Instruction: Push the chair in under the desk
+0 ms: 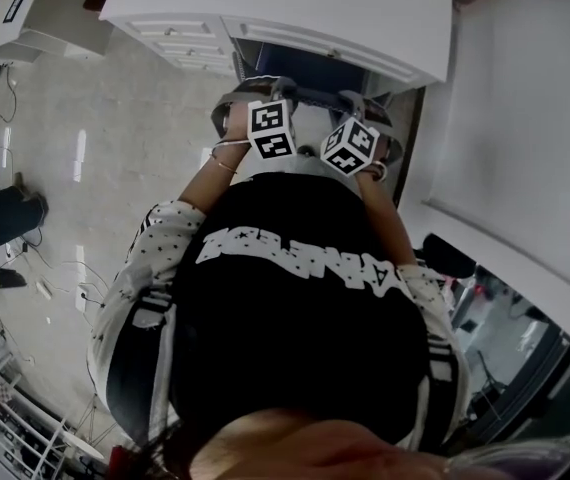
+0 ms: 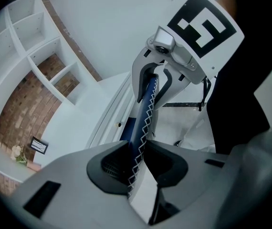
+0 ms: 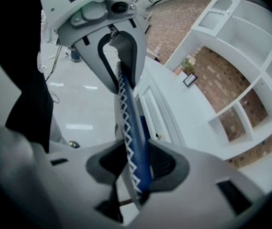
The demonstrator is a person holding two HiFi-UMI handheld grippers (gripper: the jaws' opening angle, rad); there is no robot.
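The left gripper (image 2: 137, 162) and right gripper (image 3: 137, 168) each have fingers (image 2: 108, 168) half-closed, clamping the chair (image 2: 144, 109) by its blue stitched back edge, right at the white tabletop's (image 1: 295, 8) near edge. Push unevenly and it likely twists, jams, or slips free.

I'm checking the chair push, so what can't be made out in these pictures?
- Chair seat and legs: head view, covered by the desk, left gripper and right gripper; gripper views show only the chair back.
- The person's feet: head view, hidden by the torso.
- Framed card: left gripper view, too small to read.
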